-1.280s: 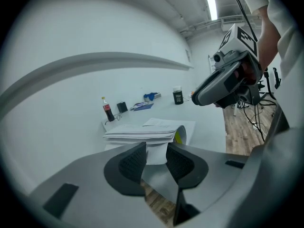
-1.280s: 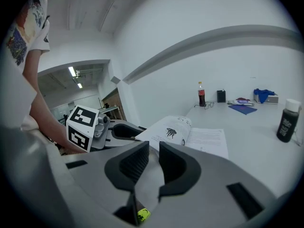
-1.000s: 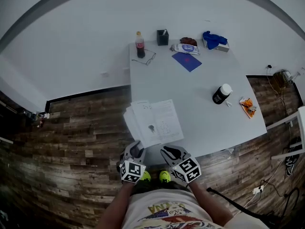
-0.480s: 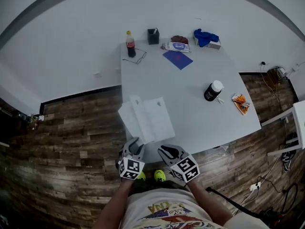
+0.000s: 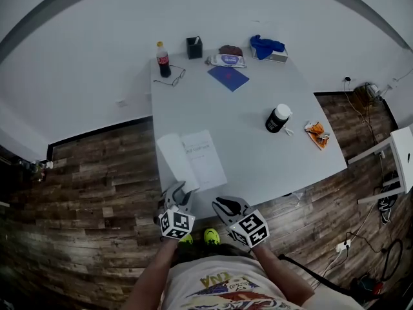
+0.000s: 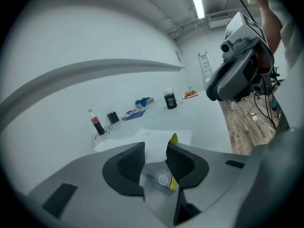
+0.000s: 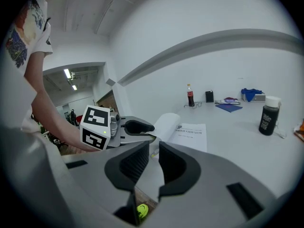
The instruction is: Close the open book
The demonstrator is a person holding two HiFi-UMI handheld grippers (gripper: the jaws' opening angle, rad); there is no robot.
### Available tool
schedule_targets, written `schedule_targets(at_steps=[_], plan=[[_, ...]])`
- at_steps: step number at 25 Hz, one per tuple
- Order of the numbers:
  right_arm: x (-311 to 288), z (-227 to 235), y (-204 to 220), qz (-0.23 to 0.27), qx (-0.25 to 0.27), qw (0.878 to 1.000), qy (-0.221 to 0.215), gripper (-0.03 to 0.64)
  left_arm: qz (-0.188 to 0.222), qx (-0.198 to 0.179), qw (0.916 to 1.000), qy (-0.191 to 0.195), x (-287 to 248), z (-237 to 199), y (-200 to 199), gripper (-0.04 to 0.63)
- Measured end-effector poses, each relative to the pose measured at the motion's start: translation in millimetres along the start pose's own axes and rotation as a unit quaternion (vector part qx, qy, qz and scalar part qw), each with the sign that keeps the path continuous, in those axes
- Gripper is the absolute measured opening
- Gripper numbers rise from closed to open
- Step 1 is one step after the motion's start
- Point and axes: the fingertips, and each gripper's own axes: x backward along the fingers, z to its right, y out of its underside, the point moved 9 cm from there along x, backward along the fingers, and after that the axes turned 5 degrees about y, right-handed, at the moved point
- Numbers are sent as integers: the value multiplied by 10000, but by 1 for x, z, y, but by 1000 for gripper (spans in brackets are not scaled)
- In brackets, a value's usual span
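Short of the book [image 5: 192, 161], left gripper [image 5: 180, 192] and right gripper [image 5: 225, 205] hung narrowly parted, empty; pages had flipped across, closing unfinished.

The book [image 5: 201, 162] lies open at the near left corner of the white table [image 5: 258, 95], its white right page flat and faintly printed, its left pages arched upward

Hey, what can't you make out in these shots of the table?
Print on the book: too small in the head view, blurred in the right gripper view.
Whether the left hand-held gripper touches the curled page: its own body covers the contact, right gripper view.
Label on the bottle: too small, all views.
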Motion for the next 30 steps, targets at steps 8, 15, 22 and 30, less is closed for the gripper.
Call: schedule_targets(at_steps=[8,15,22,30], plan=[[3,6,3,-1,-103,9999,-1,63,19,-247,9995,211,-14,4,-9,145],[-1,4,3,-19,-152,9999,-60,64,128,-24,9990,419,-19,10,-8,276],[-1,3,4,-46,-144,9998,-127,64,580,-429,9966,405,-12,15,-32,281],[-3,-1,1,43,-135,9997,-221,63,1051,-353,9928,450,-1,21,-53,281]])
